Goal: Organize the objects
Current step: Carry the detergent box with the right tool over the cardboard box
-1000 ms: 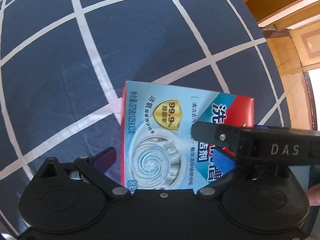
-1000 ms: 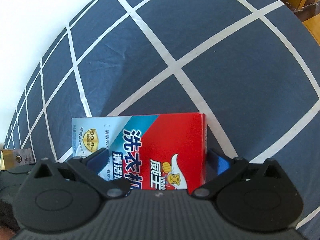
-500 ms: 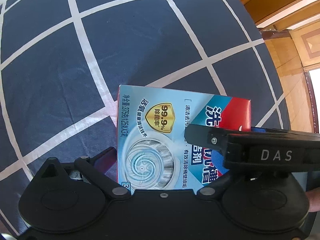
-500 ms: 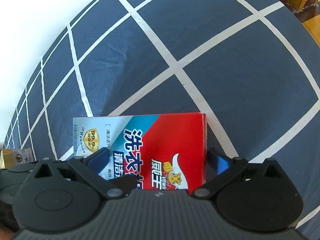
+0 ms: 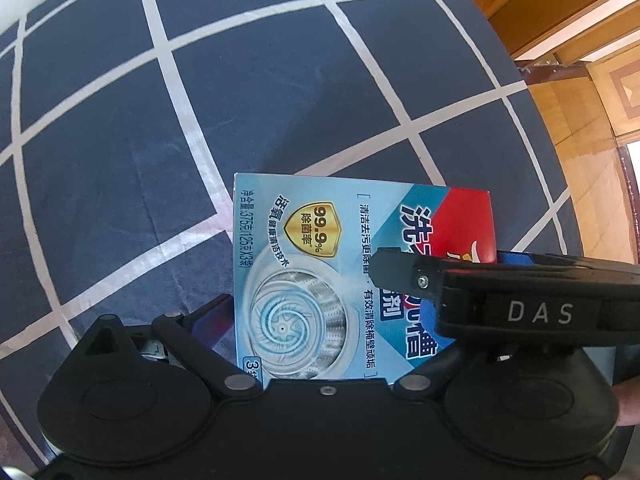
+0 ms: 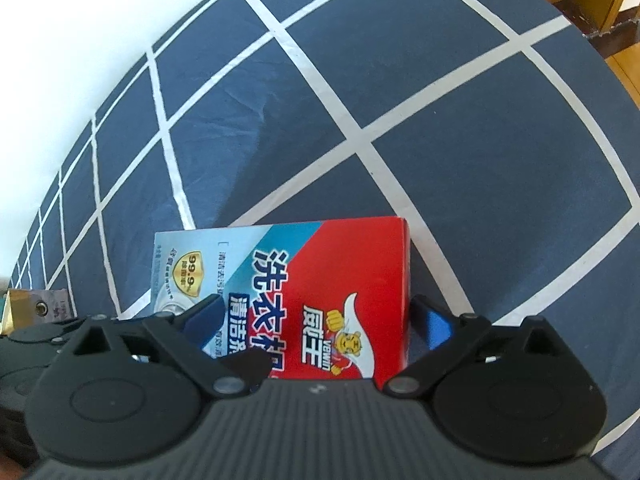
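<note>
A flat box of washing-machine cleaner point(image 5: 320, 248), pale blue at one end and red at the other, lies on a dark blue cloth point(image 5: 240, 100) with white grid lines. My left gripper point(image 5: 326, 316) points down over its blue end. Its jaws are closing, with the left pad point(image 5: 212, 314) just beside the box's edge and the right pad partly hidden by the other tool. My right gripper point(image 6: 320, 320) covers the red end point(image 6: 360, 272) with its jaws also closing. Its left pad point(image 6: 204, 316) hangs over the box face, and its right pad point(image 6: 434, 324) stands a little off the red edge.
The right gripper's black body point(image 5: 540, 304) marked DAS crosses the left wrist view. Wooden floor and furniture point(image 5: 580, 100) lie past the cloth's right edge. A white surface point(image 6: 80, 40) borders the cloth at the far left. A small brass-coloured item point(image 6: 36, 308) sits at the left.
Both pairs of jaws have narrowed slightly around the box. In the left wrist view the box has slid a little to the left and its red side face no longer shows.
</note>
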Available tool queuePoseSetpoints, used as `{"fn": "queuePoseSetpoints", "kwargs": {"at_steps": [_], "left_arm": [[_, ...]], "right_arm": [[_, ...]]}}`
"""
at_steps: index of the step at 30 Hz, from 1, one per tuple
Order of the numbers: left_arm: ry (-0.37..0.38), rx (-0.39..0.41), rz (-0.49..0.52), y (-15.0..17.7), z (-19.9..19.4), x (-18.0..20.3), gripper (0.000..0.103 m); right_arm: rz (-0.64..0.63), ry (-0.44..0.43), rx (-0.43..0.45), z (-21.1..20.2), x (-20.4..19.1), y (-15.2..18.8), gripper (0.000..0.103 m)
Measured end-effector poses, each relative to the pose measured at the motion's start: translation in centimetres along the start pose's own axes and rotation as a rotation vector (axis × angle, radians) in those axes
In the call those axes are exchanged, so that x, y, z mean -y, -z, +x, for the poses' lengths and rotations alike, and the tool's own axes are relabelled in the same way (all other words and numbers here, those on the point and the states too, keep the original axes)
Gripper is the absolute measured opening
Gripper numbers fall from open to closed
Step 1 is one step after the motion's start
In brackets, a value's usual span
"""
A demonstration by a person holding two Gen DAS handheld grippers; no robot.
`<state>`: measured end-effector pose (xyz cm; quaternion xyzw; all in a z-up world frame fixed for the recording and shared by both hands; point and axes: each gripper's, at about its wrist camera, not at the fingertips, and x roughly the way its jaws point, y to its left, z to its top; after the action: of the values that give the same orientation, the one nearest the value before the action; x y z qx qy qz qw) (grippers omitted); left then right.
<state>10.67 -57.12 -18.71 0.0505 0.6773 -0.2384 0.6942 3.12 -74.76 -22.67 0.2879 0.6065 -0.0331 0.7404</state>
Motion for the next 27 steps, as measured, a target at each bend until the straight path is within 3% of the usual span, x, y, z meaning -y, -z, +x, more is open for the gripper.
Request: {"fn": "queuePoseSetpoints", "kwargs": {"at_steps": [8,17,27], "left_arm": [[-0.021,0.053,-0.033,1.2,-2.7,-0.2,0.098],[-0.061,0.172,-0.078,3.9,-8.5,-1.9,0.097],[-0.107,0.275,-0.160,9.4,-14.1,-5.9,0.097]], "right_arm": [[-0.050,-0.017,0.029,-1.9,-1.5,0.6,0.097],[-0.160,-0.056,0.086,-6.3,-6.7,0.3,0.097],[-0.299,-0.097,0.118,-8.2,-13.3,4.9,0.097]]}}
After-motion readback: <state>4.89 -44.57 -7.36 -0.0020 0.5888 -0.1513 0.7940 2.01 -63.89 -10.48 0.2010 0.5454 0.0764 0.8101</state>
